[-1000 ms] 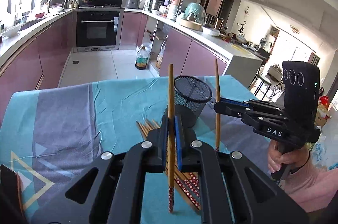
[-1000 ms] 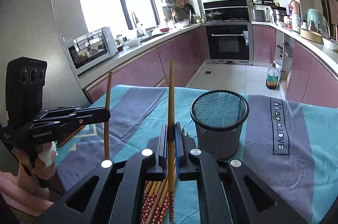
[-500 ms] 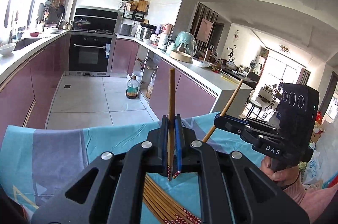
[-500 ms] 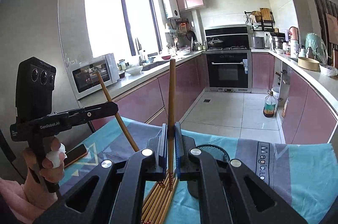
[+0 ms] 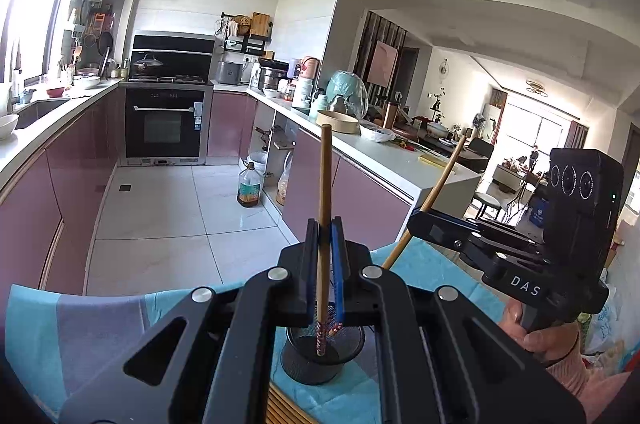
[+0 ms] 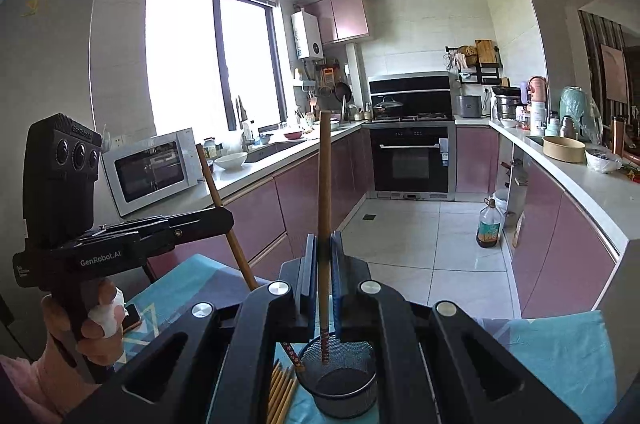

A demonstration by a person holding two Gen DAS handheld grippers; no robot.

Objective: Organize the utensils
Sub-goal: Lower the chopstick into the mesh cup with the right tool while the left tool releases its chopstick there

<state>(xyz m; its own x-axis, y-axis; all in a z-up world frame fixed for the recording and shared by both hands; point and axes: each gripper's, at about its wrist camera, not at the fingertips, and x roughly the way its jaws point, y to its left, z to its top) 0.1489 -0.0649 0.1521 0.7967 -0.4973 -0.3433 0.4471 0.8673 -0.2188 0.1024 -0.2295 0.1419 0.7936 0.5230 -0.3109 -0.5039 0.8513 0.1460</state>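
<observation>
My left gripper (image 5: pixel 325 238) is shut on a wooden chopstick (image 5: pixel 324 176) held nearly upright; its patterned lower end hangs inside the mouth of the black mesh cup (image 5: pixel 308 364). My right gripper (image 6: pixel 323 248) is shut on a second chopstick (image 6: pixel 324 184), also upright, its patterned tip just over the mesh cup (image 6: pixel 344 388). In each view the other gripper shows at the side, the right gripper (image 5: pixel 418 222) and the left gripper (image 6: pixel 226 220), each with its chopstick leaning towards the cup. Several loose chopsticks (image 6: pixel 282 390) lie on the cloth beside the cup.
The cup stands on a teal and grey tablecloth (image 5: pixel 100 328). A phone (image 6: pixel 132 320) lies at the table's left edge. Beyond the table are pink kitchen cabinets, a white tiled floor with an oil bottle (image 6: pixel 489 228), and a microwave (image 6: pixel 150 170).
Both grippers have risen with their chopsticks, lifting them clear of the pile on the cloth. The chopsticks' lower ends now hang over the mesh cup, and the views tilt up towards the kitchen.
</observation>
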